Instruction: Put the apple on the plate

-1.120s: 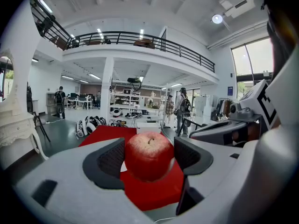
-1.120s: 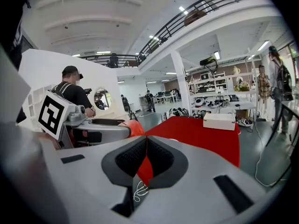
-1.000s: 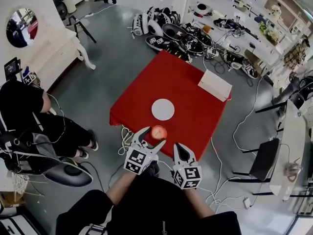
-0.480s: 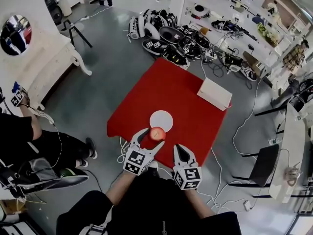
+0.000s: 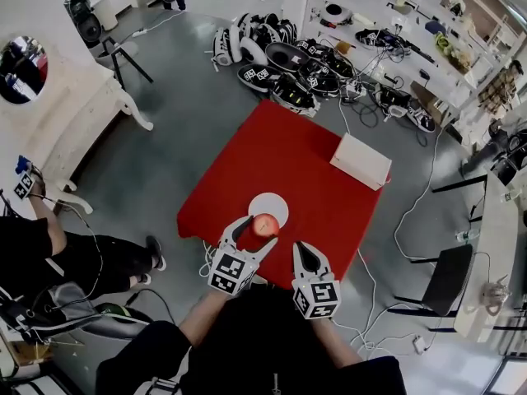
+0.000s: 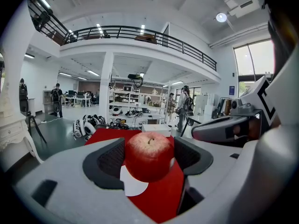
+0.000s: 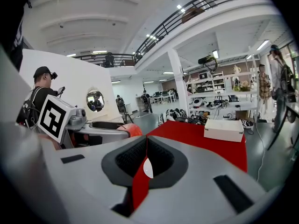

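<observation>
Two hand-held grippers, one apple, one plate, one table. Left gripper [image 5: 260, 227]: jaws clamped on the red apple [image 6: 149, 155], one dark pad [image 6: 110, 160] pressed to each side of the fruit, stem uppermost. Apple position: held over the near rim of the white plate [image 5: 272, 203]. From the left gripper view the plate shows below and behind the fruit, and whether the two touch cannot be told. Right gripper [image 5: 301, 253]: jaws brought together with nothing between them. Only a thin slit remains, through which red cloth and a sliver of white show. It hangs just beside the left gripper, by the table's near edge. Table [image 5: 305, 155]: square, covered in a red cloth, plate towards its near side. One white box [image 5: 361, 160] lies flat on the cloth at the far right, well apart from the plate. Floor: grey, with a heap of black-and-white gear [image 5: 276, 52] beyond the table. One person in black [image 5: 58, 249] sits to the left, well apart from the table.
</observation>
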